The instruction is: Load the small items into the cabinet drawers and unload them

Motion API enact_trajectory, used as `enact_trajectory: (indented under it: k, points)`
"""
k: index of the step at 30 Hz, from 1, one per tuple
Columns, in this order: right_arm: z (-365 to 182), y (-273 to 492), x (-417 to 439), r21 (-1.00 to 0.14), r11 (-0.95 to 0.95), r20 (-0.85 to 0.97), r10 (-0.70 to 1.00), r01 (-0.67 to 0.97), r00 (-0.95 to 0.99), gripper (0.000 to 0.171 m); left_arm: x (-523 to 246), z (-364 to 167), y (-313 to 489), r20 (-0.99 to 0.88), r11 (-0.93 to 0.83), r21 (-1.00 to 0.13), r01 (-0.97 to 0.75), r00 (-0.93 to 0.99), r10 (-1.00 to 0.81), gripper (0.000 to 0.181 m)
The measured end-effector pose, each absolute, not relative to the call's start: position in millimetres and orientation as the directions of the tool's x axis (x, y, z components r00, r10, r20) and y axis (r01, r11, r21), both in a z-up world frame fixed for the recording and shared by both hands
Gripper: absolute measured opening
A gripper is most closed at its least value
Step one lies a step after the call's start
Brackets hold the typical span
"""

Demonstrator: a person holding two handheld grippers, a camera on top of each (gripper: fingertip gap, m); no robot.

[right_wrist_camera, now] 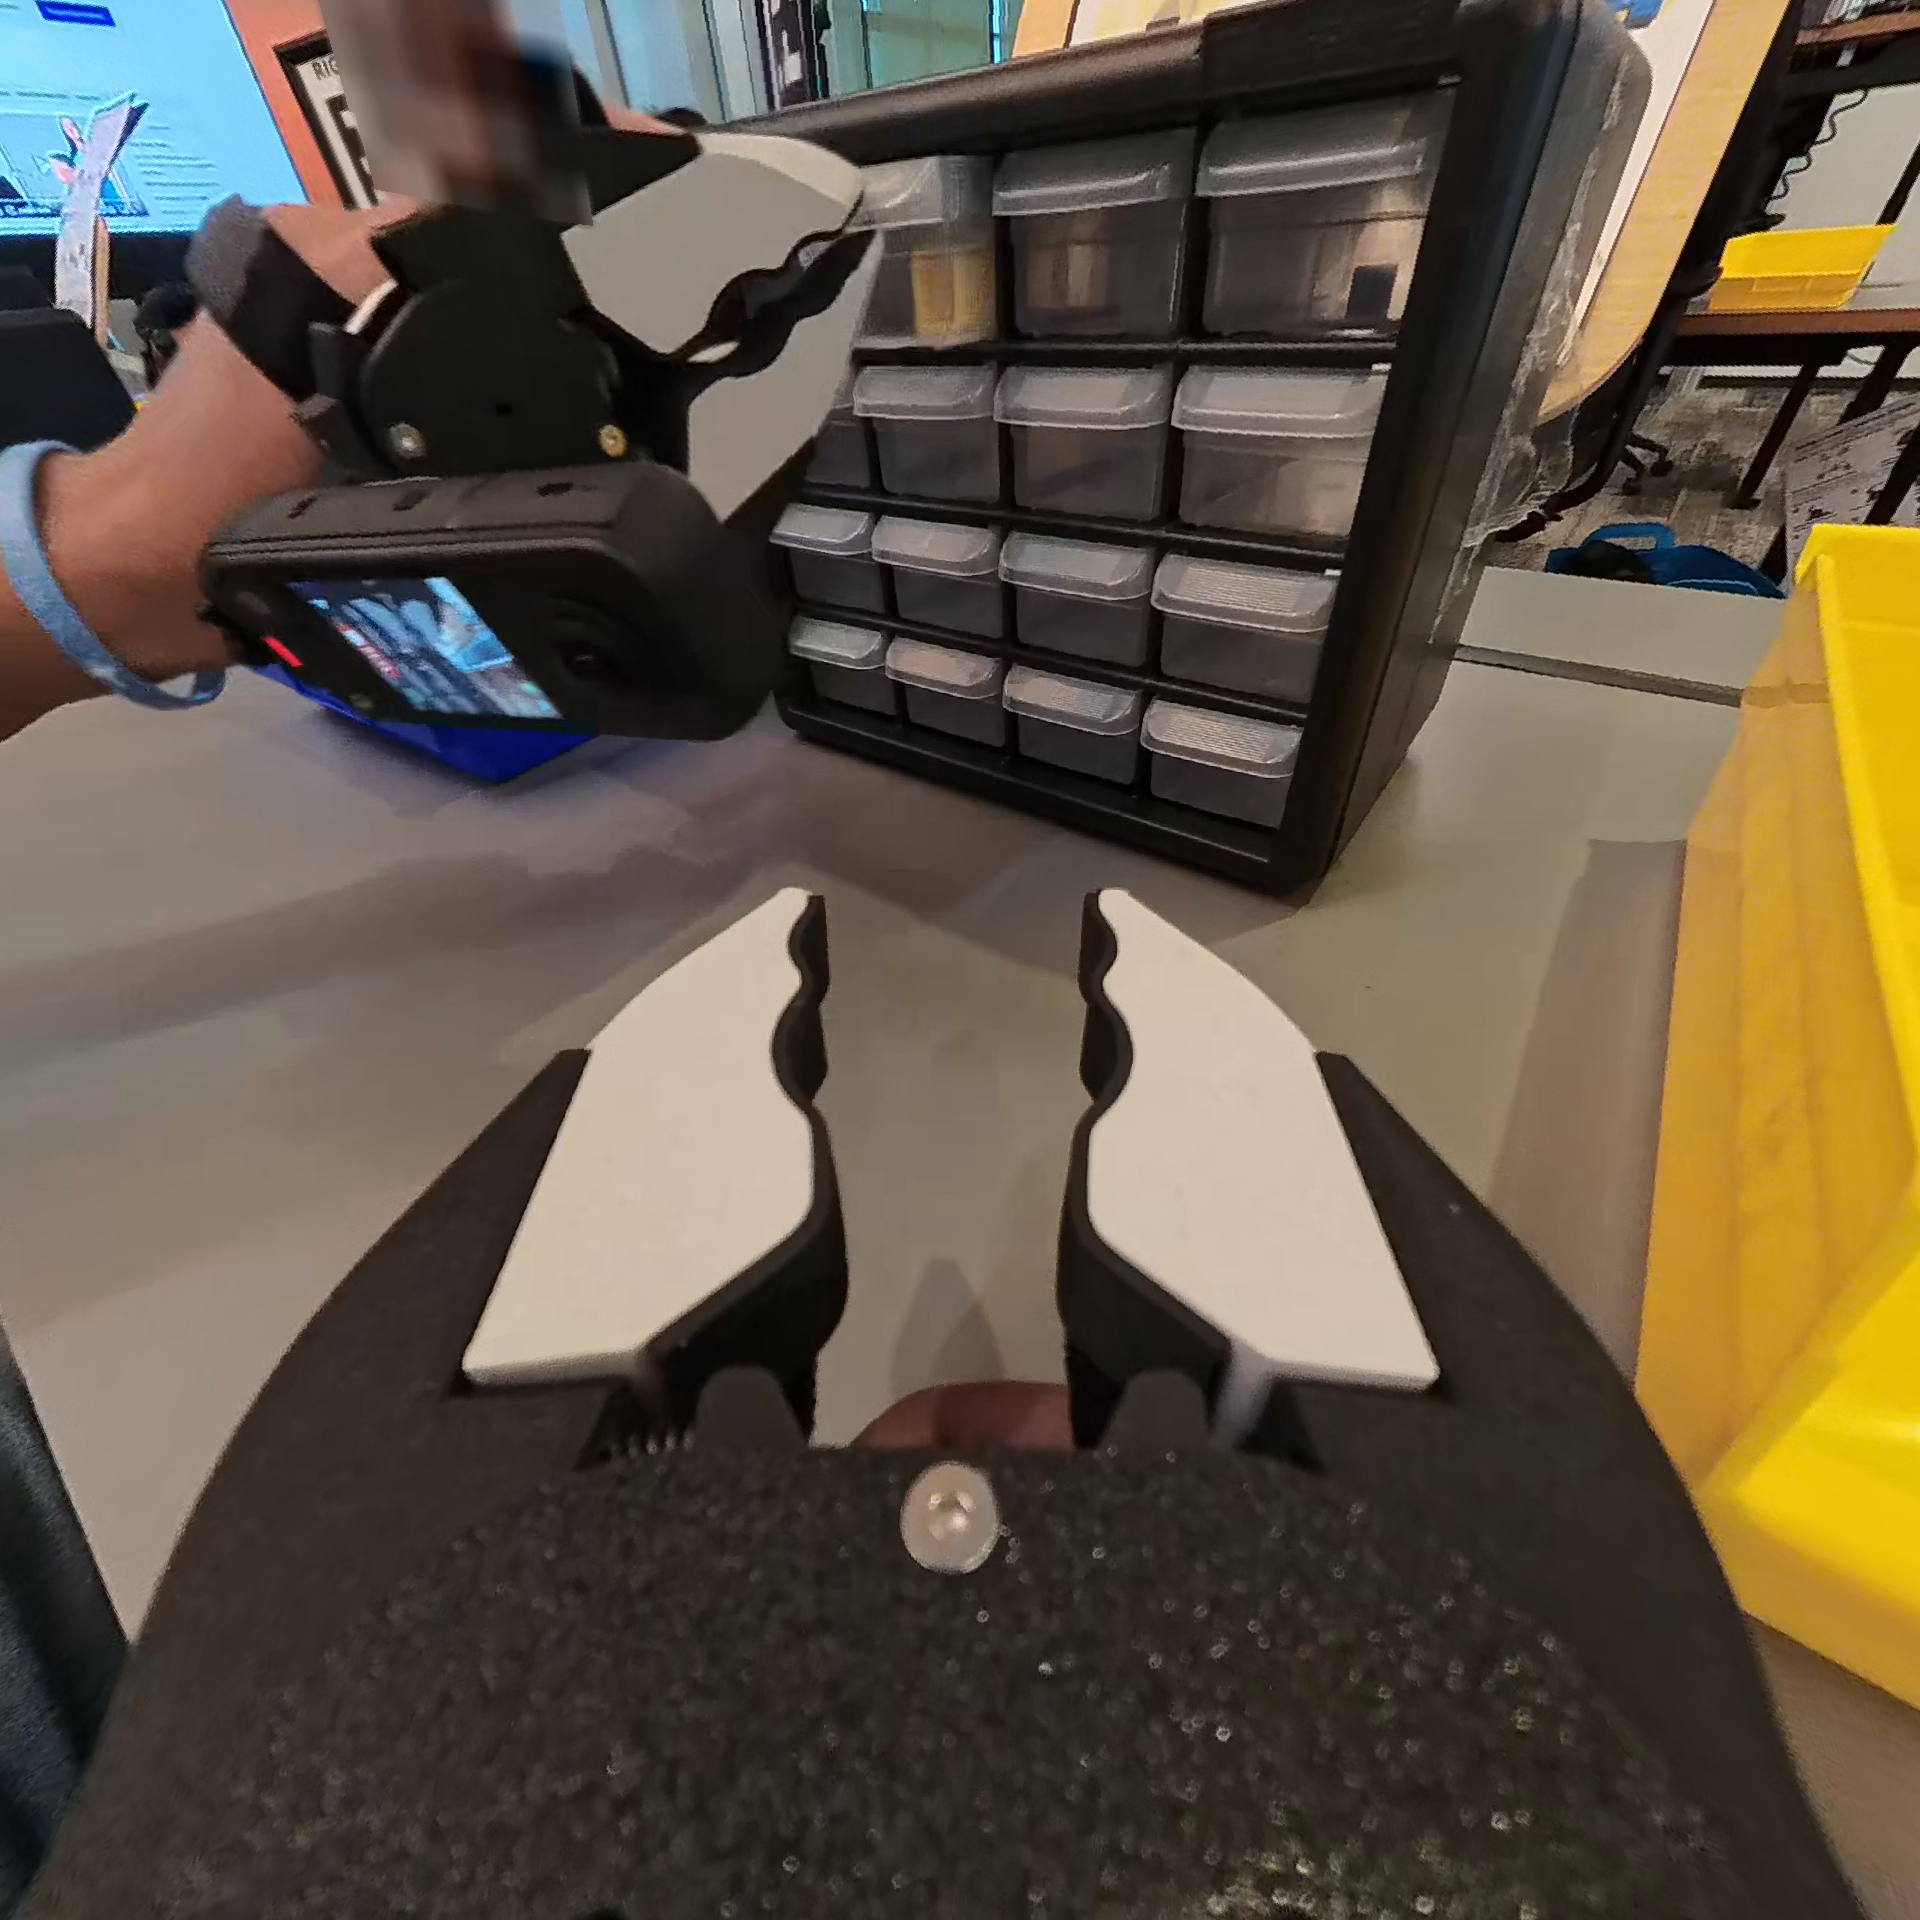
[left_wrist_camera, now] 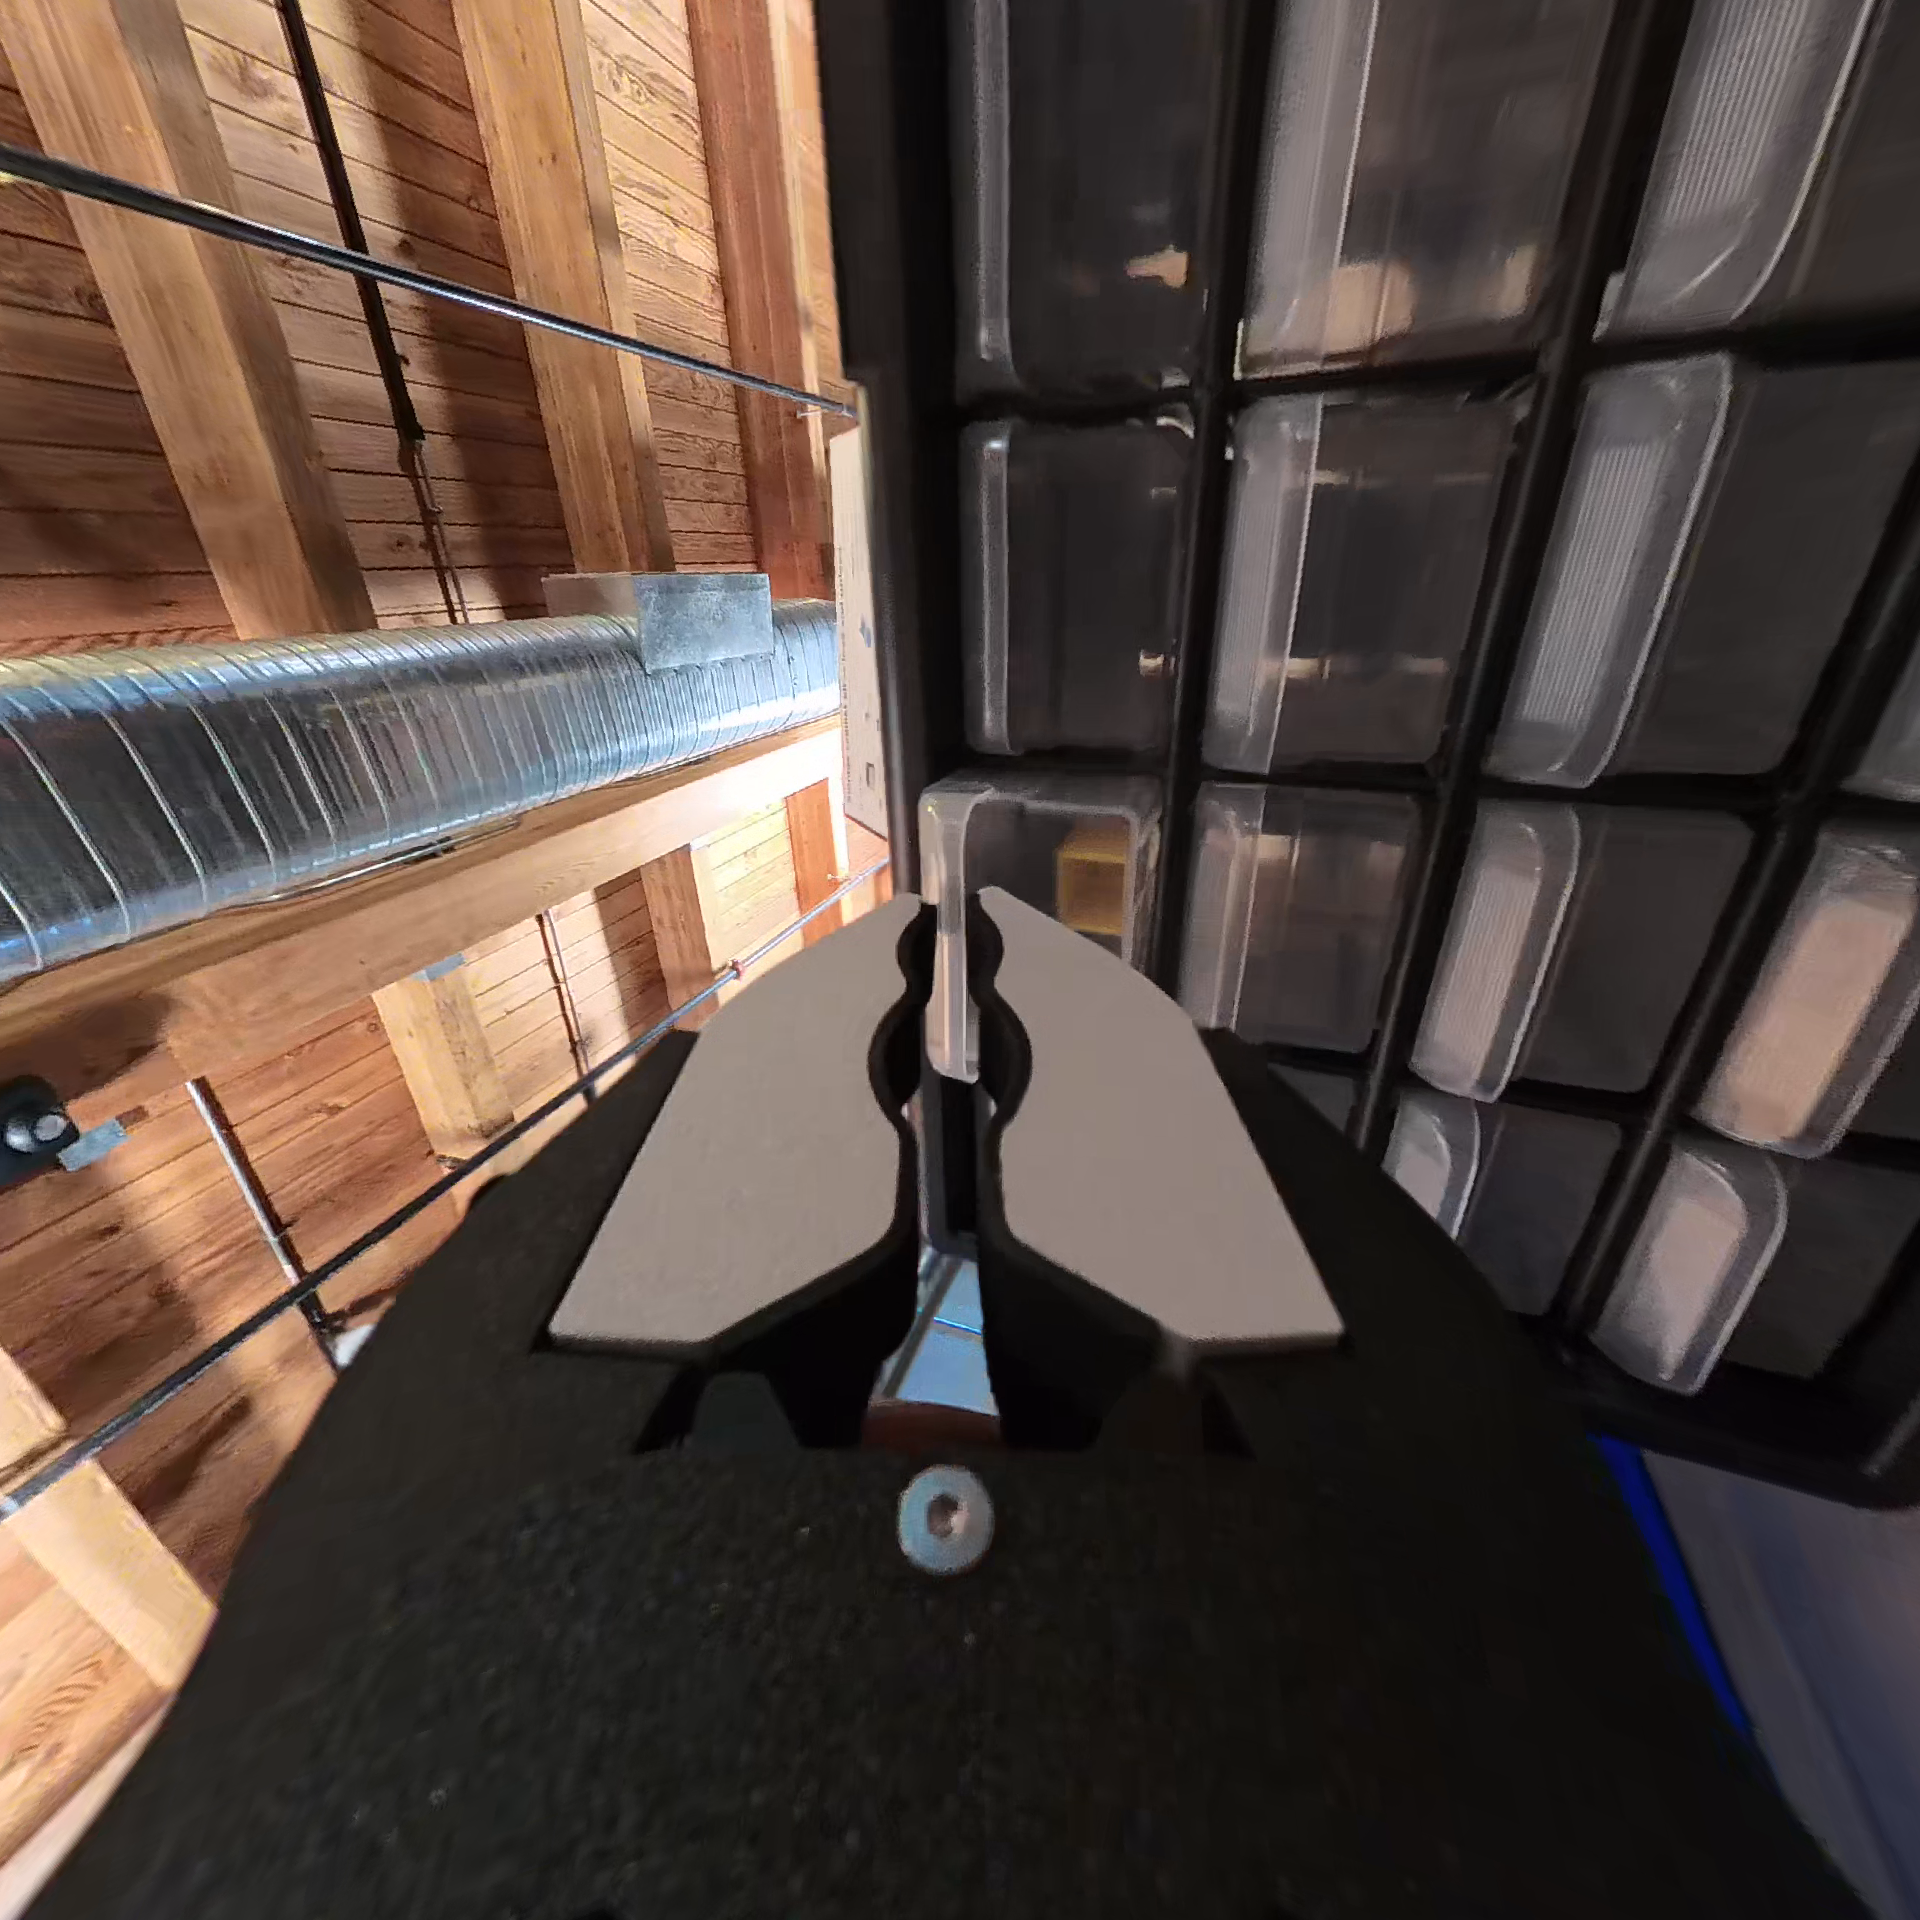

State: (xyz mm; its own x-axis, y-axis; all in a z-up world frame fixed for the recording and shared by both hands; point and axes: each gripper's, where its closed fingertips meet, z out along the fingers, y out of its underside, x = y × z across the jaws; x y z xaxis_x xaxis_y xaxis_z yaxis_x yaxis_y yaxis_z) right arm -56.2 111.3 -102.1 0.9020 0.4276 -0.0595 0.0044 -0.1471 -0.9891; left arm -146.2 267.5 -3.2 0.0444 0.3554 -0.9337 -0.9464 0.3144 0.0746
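Observation:
A black cabinet (right_wrist_camera: 1371, 665) with several clear drawers stands on the grey table (right_wrist_camera: 416, 935). My left gripper (left_wrist_camera: 951, 914) is shut on the clear handle lip (left_wrist_camera: 954, 1008) of the top-left drawer (left_wrist_camera: 1081, 831), which holds a yellowish item (left_wrist_camera: 1089, 871). The view is rolled sideways, so the cabinet (left_wrist_camera: 1205, 582) fills its right half. The right wrist view shows the left gripper (right_wrist_camera: 831, 244) at that same drawer (right_wrist_camera: 940, 260), held by a person's hand. My right gripper (right_wrist_camera: 954, 920) is open and empty, low over the table in front of the cabinet.
A yellow bin (right_wrist_camera: 1849, 1039) stands close on the right of my right gripper. A blue bin (right_wrist_camera: 468, 743) sits behind the left gripper's camera body. A wooden ceiling and a metal duct (left_wrist_camera: 364, 727) fill the left of the left wrist view. The gap from one gripper's tips to the other's is roughly 20 centimeters. It is some 15 centimeters from my right tips to the black cabinet (right_wrist_camera: 1371, 665).

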Motion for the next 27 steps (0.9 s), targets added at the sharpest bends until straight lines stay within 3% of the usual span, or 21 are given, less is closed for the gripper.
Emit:
enact_trajectory:
  k: [4, 6, 8, 11, 14, 16, 21, 27]
  points:
    - [-102.3, 111.7, -54.9, -0.989, -0.147, -0.059, 0.417, 0.003, 0.907, 0.047, -148.2, -15.9, 254.7, -0.970, 0.331, -0.060, -0.942, 0.133, 0.203, 0.015]
    - [-102.3, 111.9, -54.5, -0.989, -0.149, -0.062, 0.416, 0.001, 0.907, 0.048, -144.7, -16.3, 241.8, -0.964, 0.363, -0.201, -0.910, 0.250, 0.094, 0.017]
    - [-102.7, 112.0, -53.9, -0.988, -0.155, -0.070, 0.413, -0.006, 0.908, 0.048, -141.2, -17.1, 228.3, -0.919, 0.366, -0.383, -0.848, 0.391, -0.054, 0.034]
    - [-103.2, 112.3, -53.0, -0.986, -0.164, -0.085, 0.414, -0.018, 0.906, 0.048, -139.6, -24.3, 217.3, -0.694, 0.232, -0.717, -0.658, 0.638, -0.334, 0.055]
    - [-103.4, 112.7, -51.6, -0.985, -0.170, -0.101, 0.413, -0.032, 0.905, 0.048, -144.8, -22.2, 226.8, -0.384, 0.056, -0.914, -0.401, 0.814, -0.435, 0.068]
    - [-103.8, 112.8, -51.0, -0.984, -0.176, -0.110, 0.412, -0.040, 0.904, 0.048, -152.2, -12.4, 240.0, -0.274, 0.024, -0.957, -0.288, 0.879, -0.389, 0.078]
    - [-104.4, 113.1, -50.1, -0.982, -0.183, -0.118, 0.408, -0.045, 0.905, 0.048, -160.1, 1.3, 259.1, -0.194, 0.052, -0.981, -0.187, 0.955, -0.223, 0.078]
    - [-104.3, 112.6, -49.7, -0.982, -0.183, -0.121, 0.409, -0.049, 0.905, 0.048, -153.6, -17.6, 283.9, -0.073, -0.071, -0.994, -0.087, 0.980, -0.183, 0.079]
